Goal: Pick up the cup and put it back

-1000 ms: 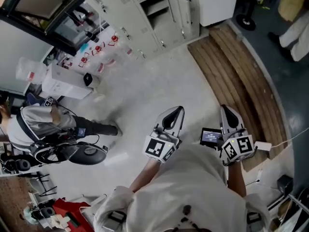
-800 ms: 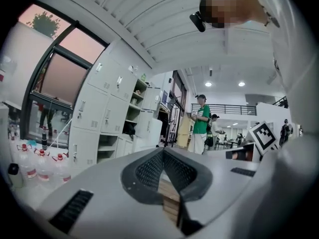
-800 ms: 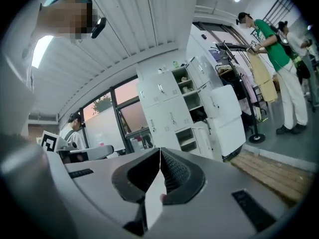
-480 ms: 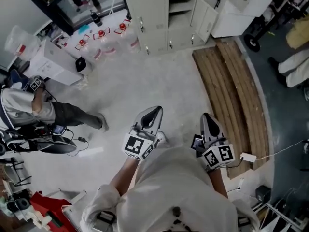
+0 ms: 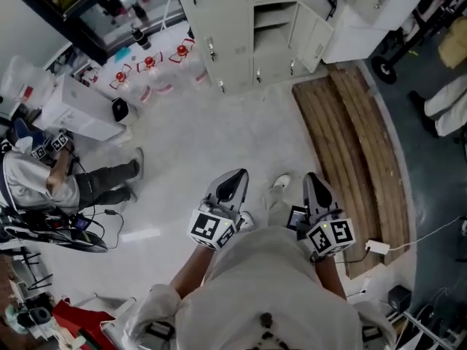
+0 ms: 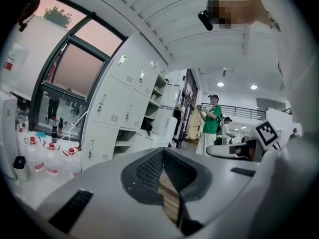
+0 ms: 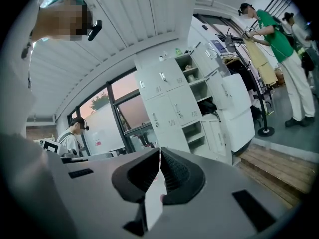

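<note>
While no cup shows in any view, its place cannot be given; the task's thing has yet to be found.

**Head view.**
- Left hand-held gripper (image 5: 232, 178) and right hand-held gripper (image 5: 315, 182): side by side at 6 o'clock, aimed toward 12 o'clock over bare floor (image 5: 219, 122).
- Lockers (image 5: 241, 28) at 12 o'clock.
- Red-capped water jugs (image 5: 149, 71) at 11 o'clock.
- Seated person (image 5: 36, 184) at 9 o'clock.
- Wooden platform (image 5: 350, 137) at 2 o'clock.
- White plug and cable (image 5: 377, 246) on the floor at 4 o'clock.
- Risk, as judged: the platform's edge or the cable could catch a foot, and a stumble could swing a gripper into the lockers or jugs.
- Writing: square black-and-white markers on both cubes, no words. The small screen (image 5: 298, 217) beside the right gripper is unreadable.

**Left gripper view.**
- Jaws pressed together at the tips, nothing between them.
- Lockers at 9 o'clock; person in green (image 6: 214, 114) at 1 o'clock.
- Risk: jaws brought to a cup like this would likely knock it over rather than take it.
- Writing: jug labels too small to read.

**Right gripper view.**
- Jaws pressed together, empty.
- Lockers at 12 o'clock.
- Risk: the same.
- Writing: no print legible.
</note>
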